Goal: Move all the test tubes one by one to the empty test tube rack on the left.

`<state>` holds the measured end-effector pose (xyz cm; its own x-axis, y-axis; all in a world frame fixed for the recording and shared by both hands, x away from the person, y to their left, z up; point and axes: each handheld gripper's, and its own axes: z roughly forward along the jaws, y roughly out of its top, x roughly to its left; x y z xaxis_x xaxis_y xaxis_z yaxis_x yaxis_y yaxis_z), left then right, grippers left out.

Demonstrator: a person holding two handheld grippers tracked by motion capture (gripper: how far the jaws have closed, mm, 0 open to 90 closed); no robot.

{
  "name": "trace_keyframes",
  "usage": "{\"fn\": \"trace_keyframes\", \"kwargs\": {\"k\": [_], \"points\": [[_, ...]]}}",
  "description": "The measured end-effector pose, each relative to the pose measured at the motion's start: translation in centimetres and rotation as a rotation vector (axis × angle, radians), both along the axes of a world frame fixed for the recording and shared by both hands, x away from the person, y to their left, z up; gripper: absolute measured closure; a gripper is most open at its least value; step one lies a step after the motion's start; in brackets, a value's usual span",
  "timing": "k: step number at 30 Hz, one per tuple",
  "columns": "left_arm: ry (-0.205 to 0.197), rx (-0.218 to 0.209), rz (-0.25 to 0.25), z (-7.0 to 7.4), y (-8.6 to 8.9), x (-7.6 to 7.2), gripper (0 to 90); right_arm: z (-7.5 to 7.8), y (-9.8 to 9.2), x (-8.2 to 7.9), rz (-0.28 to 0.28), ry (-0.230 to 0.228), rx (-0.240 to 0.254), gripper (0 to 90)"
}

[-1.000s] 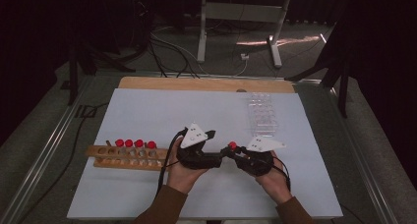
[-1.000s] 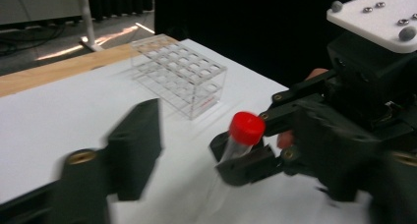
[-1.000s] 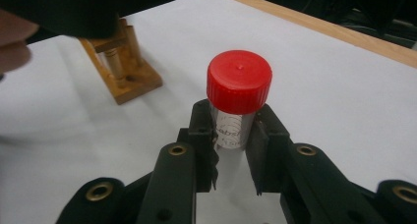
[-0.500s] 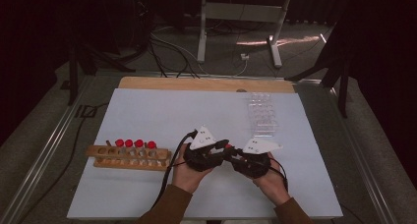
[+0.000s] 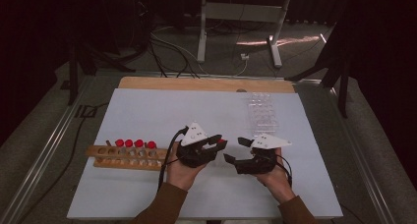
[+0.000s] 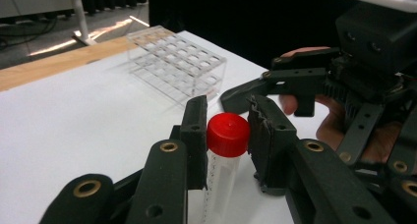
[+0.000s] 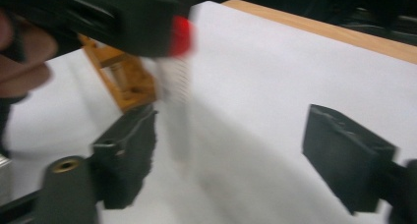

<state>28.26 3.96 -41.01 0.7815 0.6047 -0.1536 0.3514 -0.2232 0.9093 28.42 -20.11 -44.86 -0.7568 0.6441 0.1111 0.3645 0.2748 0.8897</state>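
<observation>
A clear tube with a red cap (image 6: 227, 134) stands upright between the jaws of my left gripper (image 5: 218, 143), which is shut on it just at the cap. My right gripper (image 5: 236, 150) faces it from the right. Its jaws have just been opening and now stand wide apart. In the right gripper view the blurred tube (image 7: 174, 91) hangs inside that gap (image 7: 236, 155), close to one jaw, and neither pad presses on it. Both grippers hover low over the white table (image 5: 147, 111), near its front middle.
A wooden rack (image 5: 123, 161) with several red-capped tubes (image 5: 134, 143) lies at the left front. A clear plastic rack (image 5: 263, 111) with no tubes stands behind my right gripper. A wooden strip (image 5: 206, 84) runs along the table's far edge. Cables trail from both grippers.
The left jaws closed on the tube's cap. The right jaws, which were shut before, opened off the tube, and the two grippers now stand slightly apart.
</observation>
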Motion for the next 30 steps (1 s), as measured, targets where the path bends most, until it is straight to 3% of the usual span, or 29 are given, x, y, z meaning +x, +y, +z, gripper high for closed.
{"fn": "trace_keyframes", "kwargs": {"k": [6, 16, 23, 30], "points": [[-0.006, -0.017, 0.045, 0.8, 1.8, 0.4, 71.1, 0.2, -1.8, 0.2, -0.069, -0.006, -0.014, 5.4], [-0.034, -0.045, 0.138, 2.4, 5.5, 1.0, 71.2, -0.7, -5.1, -0.2, -0.132, -0.007, -0.022, 2.5], [-0.064, -0.068, 0.205, 3.4, 8.7, 1.1, 71.1, -0.3, -6.9, 0.0, -0.187, -0.021, 0.017, 0.2], [-0.091, -0.076, 0.269, 4.2, 12.0, 1.0, 71.2, -0.1, -7.7, 0.0, -0.206, -0.032, 0.033, 0.1]]}}
